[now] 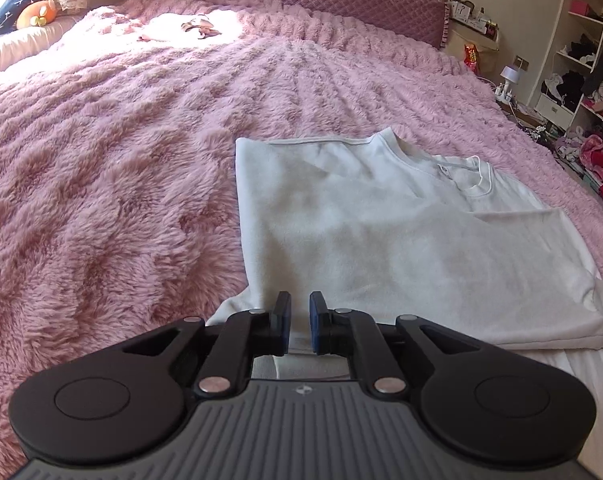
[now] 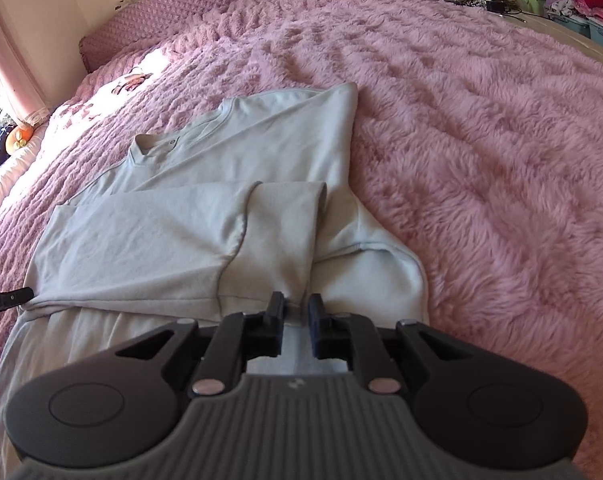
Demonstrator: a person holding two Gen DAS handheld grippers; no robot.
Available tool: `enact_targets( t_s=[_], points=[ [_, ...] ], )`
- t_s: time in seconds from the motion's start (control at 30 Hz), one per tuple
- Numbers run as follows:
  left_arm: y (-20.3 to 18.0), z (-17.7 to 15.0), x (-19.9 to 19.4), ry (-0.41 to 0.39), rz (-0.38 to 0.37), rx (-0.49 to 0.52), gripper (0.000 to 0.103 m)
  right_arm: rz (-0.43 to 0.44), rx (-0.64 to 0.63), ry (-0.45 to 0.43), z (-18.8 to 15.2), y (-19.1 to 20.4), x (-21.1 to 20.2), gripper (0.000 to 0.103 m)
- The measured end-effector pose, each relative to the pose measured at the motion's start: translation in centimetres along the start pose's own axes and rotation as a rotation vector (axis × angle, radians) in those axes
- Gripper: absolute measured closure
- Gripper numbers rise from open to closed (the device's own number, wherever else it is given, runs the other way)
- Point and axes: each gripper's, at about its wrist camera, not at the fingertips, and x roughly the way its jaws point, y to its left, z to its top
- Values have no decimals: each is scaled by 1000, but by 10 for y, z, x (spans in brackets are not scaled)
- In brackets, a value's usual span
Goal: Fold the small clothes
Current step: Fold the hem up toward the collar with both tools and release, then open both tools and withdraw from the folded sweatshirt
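A fluffy pink plush bedspread (image 1: 121,168) is seen at nine o'clock in the left wrist view. A pale white cotton shirt (image 1: 341,216), partly folded, is spread on it from the centre towards three o'clock. The left gripper (image 1: 300,322) is held at six o'clock over the shirt's near edge, its jaws slightly apart, nothing pinched. In the right wrist view the right gripper (image 2: 295,320) is parted narrowly about a folded sleeve end; contact cannot be told.

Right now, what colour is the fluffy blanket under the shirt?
Pink, a dusty rose; the blanket shows best in the left wrist view.
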Motion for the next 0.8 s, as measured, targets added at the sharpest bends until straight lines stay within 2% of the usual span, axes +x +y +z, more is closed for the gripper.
enact_targets(
  t_s=[0.03, 0.07, 0.2, 0.3, 0.4, 0.47, 0.53, 0.6, 0.73, 0.8],
  points=[
    [-1, 7, -3, -25, -8, 3, 88, -7, -4, -21, 2, 3, -6, 71],
    [-2, 15, -3, -48, -19, 0, 85, -2, -19, -55, 6, 8, -13, 69],
    [-5, 38, 14, -86, -69, -34, 84, 41, -102, -174, 27, 30, -20, 69],
    [-6, 44, 35, -76, -85, -76, 82, 67, -154, -200, 42, 45, -3, 69],
    [-4, 44, 55, -38, -28, -79, 82, 78, -191, -161, 48, 50, 23, 69],
    [0, 41, 68, 2, -6, -90, 82, 43, -227, -117, 44, 52, 38, 69],
    [6, 37, 79, 31, -6, -98, 83, -14, -254, -76, 37, 49, 53, 70],
    [10, 32, 81, 35, -16, -106, 83, -16, -238, -58, 31, 39, 62, 70],
    [3, 37, 56, -9, -41, -113, 82, 13, -175, -85, 33, 34, 46, 69],
    [-2, 36, 34, -39, -72, -107, 80, 67, -164, -115, 32, 39, 29, 68]
  ],
)
